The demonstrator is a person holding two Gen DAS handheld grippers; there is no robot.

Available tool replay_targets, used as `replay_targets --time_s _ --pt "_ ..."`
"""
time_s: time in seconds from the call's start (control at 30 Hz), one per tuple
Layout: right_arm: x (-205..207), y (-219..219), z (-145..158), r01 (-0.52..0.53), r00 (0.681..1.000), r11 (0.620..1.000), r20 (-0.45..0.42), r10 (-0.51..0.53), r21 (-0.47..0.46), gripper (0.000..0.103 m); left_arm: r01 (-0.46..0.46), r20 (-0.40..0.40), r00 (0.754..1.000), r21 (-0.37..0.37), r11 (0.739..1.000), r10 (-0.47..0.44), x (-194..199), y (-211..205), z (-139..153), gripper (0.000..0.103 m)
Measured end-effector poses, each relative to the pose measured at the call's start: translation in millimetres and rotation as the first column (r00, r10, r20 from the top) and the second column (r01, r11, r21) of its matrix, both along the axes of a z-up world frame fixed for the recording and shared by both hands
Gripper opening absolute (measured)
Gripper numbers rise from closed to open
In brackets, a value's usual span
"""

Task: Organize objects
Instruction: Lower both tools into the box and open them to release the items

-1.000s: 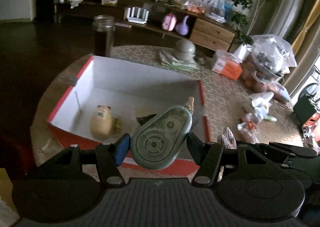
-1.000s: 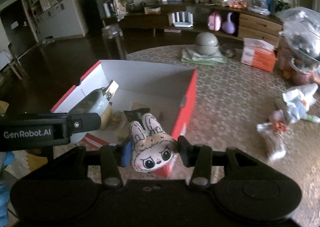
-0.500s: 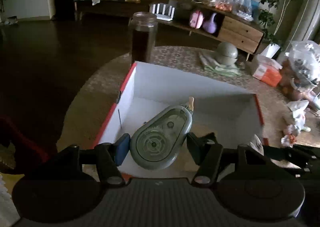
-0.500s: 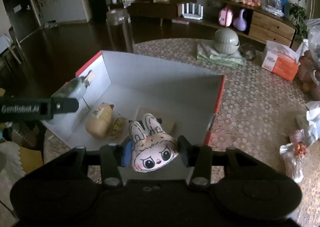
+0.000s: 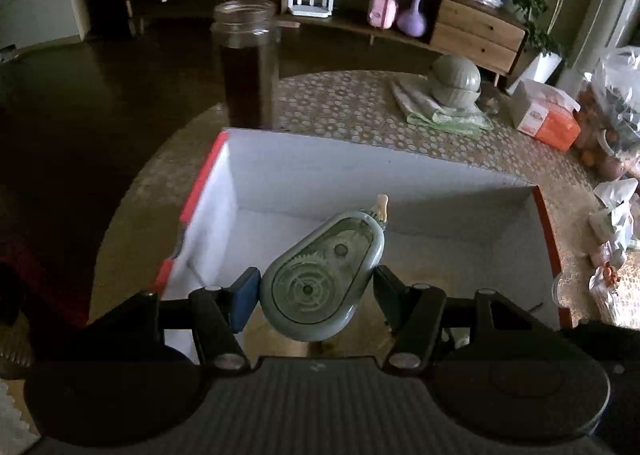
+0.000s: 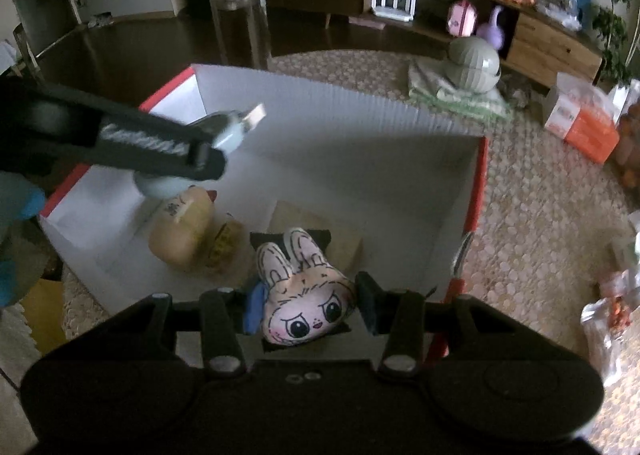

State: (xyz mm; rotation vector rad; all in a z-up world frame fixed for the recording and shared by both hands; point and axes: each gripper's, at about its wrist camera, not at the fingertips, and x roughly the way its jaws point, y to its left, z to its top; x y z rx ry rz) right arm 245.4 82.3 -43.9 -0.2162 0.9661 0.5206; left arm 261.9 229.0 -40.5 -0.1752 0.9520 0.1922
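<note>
The left claw is clenched on a green tape roller, held above the box near the table's left edge, likely to drop it in. The right claw grips a bunny toy over the box's near side.

White lettering on left gripper: blurred, unreadable.

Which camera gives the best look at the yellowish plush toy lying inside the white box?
The right wrist view: the yellowish plush toy lies in full sight on the floor of the white box with red outer walls. In the left wrist view it is hidden behind the grey-green correction tape dispenser and the gripper body.
</note>
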Motion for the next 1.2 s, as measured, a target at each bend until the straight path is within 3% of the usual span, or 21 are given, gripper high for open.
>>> replay_targets --time_s 0.57,0.73,0.93,1.03,1.2 --pt "7 12 -11 -0.028 0.999 1.0 -0.034 0.029 0.006 0.047 0.036 -0.138 0.99 0.038 0.999 -0.03 51 -10 -36 0.061" --pt "4 10 -13 -0.033 0.999 0.999 -0.042 0.034 0.016 0.048 0.016 -0.176 0.984 0.006 1.0 -0.014 55 -4 -45 0.06" --pt "2 9 -12 -0.032 0.999 0.999 -0.042 0.033 0.039 0.05 0.021 -0.183 0.983 0.036 0.999 -0.014 54 -5 -48 0.06" --pt "-2 8 -9 -0.037 0.999 0.998 -0.032 0.039 0.048 0.054 0.02 -0.173 0.985 0.023 1.0 -0.015 52 -5 -47 0.071" --pt "-4 6 -1 -0.047 0.999 0.997 -0.004 0.048 0.061 0.061 -0.004 -0.151 0.989 -0.005 1.0 0.003 45 -4 -43 0.073"
